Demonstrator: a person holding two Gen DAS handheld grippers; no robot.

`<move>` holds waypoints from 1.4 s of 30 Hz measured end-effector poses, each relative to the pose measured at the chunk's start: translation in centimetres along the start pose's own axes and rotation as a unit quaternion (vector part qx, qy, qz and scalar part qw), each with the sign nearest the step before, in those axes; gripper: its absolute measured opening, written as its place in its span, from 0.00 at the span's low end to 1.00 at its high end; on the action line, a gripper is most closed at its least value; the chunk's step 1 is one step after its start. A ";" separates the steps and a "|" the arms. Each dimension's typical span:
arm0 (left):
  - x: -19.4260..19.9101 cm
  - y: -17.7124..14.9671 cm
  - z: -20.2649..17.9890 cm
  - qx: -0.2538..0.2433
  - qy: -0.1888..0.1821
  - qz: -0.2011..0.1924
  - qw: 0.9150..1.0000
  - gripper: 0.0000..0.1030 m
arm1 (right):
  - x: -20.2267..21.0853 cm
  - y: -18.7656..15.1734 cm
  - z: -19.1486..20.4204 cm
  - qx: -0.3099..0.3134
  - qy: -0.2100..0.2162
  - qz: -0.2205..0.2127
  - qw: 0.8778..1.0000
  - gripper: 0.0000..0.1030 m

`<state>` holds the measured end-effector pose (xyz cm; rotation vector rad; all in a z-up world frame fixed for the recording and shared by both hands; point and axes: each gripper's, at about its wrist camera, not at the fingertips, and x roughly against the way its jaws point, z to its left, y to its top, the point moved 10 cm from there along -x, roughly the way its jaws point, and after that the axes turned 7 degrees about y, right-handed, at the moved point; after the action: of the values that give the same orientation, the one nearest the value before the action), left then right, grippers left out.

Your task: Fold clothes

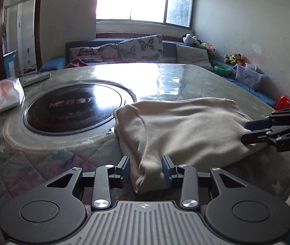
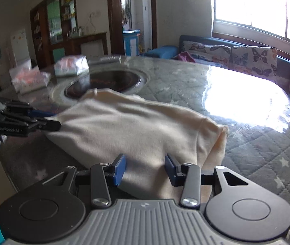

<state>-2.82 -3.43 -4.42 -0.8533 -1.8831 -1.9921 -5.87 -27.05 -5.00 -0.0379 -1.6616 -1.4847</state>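
Observation:
A cream garment lies folded in a thick bundle on the quilted table cover. My left gripper is open, its blue pads on either side of the bundle's near corner. My right gripper is open too, with the bundle's other end lying between its pads. Each gripper shows in the other's view: the right one at the bundle's right end, the left one at its left end.
A round black hotplate is set into the table just beyond the garment. A tissue pack and a remote lie far left. Plastic bags sit at the table's far side. A sofa with butterfly cushions runs behind.

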 end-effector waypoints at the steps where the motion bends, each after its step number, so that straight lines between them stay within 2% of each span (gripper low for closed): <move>1: 0.0 0.1 0.1 0.002 0.000 0.000 1.000 0.39 | 0.0 0.1 0.1 0.003 0.000 0.001 1.000 0.43; 7: 0.4 1.5 0.1 -0.005 0.004 -0.016 1.000 0.40 | 0.6 1.6 0.0 0.014 0.003 -0.010 1.000 0.44; 14: -0.1 2.3 0.6 0.004 0.014 -0.021 1.000 0.41 | -1.6 1.7 -0.8 -0.002 0.020 0.011 1.000 0.44; 20: -0.9 2.1 1.0 0.016 0.015 -0.009 1.000 0.44 | -2.0 5.3 -1.3 0.022 0.023 -0.008 0.999 0.44; 25: -1.5 2.4 1.3 0.025 0.013 -0.001 1.000 0.44 | -5.2 7.8 -3.0 0.008 0.023 -0.011 1.000 0.43; 28: -1.8 2.4 1.7 0.029 0.014 0.002 0.999 0.44 | -7.1 7.9 -3.7 -0.012 0.028 -0.001 1.000 0.39; 30: -2.0 2.2 1.8 0.031 0.012 0.008 0.999 0.44 | -8.3 7.2 -4.1 -0.024 0.026 0.014 0.999 0.29; 33: -2.1 2.1 1.8 0.032 0.009 0.010 0.999 0.44 | -8.8 6.6 -4.2 -0.028 0.021 0.020 0.999 0.29; 39: -2.3 2.0 1.8 0.036 0.006 0.010 0.999 0.45 | -8.3 8.4 -2.6 -0.012 0.030 0.005 0.999 0.26; 42: -2.2 2.0 1.8 0.037 0.005 0.009 0.999 0.45 | -10.0 8.3 -2.2 -0.008 0.028 0.023 0.999 0.21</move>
<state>0.50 -2.31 -4.08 -0.8354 -1.9231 -1.8998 6.09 -21.44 -4.80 -0.0423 -1.5942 -1.4523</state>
